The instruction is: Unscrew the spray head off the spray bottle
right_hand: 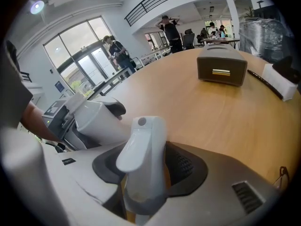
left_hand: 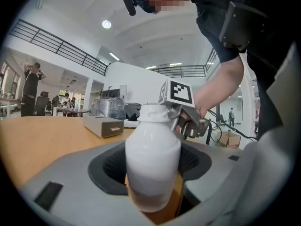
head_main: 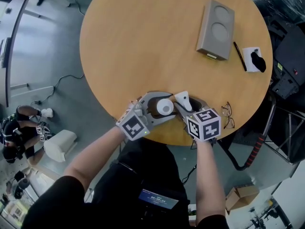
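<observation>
In the head view my two grippers meet at the near edge of the round wooden table (head_main: 143, 42). My left gripper (head_main: 159, 109) is shut on the white spray bottle (head_main: 165, 107). In the left gripper view the bottle (left_hand: 153, 159) stands upright between the jaws, its threaded neck (left_hand: 154, 113) bare. My right gripper (head_main: 183, 106) is shut on the white spray head (head_main: 183, 99). In the right gripper view the spray head (right_hand: 143, 154) sits clamped between the pads, apart from the bottle (right_hand: 96, 119) at its left.
A grey box (head_main: 216, 29) lies on the far right of the table, with a black pen (head_main: 239, 56) and a white card carrying a black object (head_main: 254, 59) beside it. Eyeglasses (head_main: 228, 114) rest at the table's near right edge.
</observation>
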A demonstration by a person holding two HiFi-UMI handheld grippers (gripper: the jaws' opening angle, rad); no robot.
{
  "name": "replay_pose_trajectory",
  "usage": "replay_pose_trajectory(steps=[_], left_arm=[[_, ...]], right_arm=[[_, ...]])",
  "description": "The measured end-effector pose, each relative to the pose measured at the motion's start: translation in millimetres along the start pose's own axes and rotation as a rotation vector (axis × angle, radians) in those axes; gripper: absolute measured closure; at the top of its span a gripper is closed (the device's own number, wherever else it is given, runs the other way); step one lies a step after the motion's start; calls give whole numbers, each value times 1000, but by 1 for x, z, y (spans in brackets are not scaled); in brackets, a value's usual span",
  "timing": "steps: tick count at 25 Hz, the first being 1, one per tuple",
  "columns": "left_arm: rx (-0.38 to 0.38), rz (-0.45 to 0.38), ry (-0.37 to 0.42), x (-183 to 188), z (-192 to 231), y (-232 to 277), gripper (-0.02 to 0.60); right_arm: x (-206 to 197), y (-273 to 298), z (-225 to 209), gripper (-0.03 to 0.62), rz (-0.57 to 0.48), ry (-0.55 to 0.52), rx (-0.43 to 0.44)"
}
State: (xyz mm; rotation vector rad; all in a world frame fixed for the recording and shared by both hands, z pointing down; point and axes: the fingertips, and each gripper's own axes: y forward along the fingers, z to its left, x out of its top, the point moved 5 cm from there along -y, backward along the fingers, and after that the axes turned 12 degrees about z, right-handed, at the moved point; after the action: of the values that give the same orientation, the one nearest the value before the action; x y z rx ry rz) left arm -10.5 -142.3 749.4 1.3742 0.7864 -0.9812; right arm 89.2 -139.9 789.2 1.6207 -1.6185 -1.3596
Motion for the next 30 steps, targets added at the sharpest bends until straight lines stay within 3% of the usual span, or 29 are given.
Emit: replay_pose_trajectory(steps=[2, 6, 9, 15, 22, 25, 30], left_arm=[[13, 52, -2, -5, 0, -3, 264], [17, 78, 1, -4, 0, -4, 262], [37, 85, 12, 5, -1, -11, 254], [55, 82, 35, 31, -6, -22, 247], [77, 85, 50, 63, -14, -39, 243], [85, 43, 59, 84, -22, -46, 244], [91, 32, 6, 112, -43, -62, 243]], right_arm=[[0, 3, 1, 361, 5, -7, -7], [2, 4, 1, 359, 4, -16, -6], [5, 0, 5, 278, -8, -20, 15], [10, -21, 12, 241, -34, -44, 11], [14, -65, 22, 241, -84, -70, -8], [14, -91, 28, 241, -117, -84, -13], [11, -138, 47, 241, -195, -110, 0]])
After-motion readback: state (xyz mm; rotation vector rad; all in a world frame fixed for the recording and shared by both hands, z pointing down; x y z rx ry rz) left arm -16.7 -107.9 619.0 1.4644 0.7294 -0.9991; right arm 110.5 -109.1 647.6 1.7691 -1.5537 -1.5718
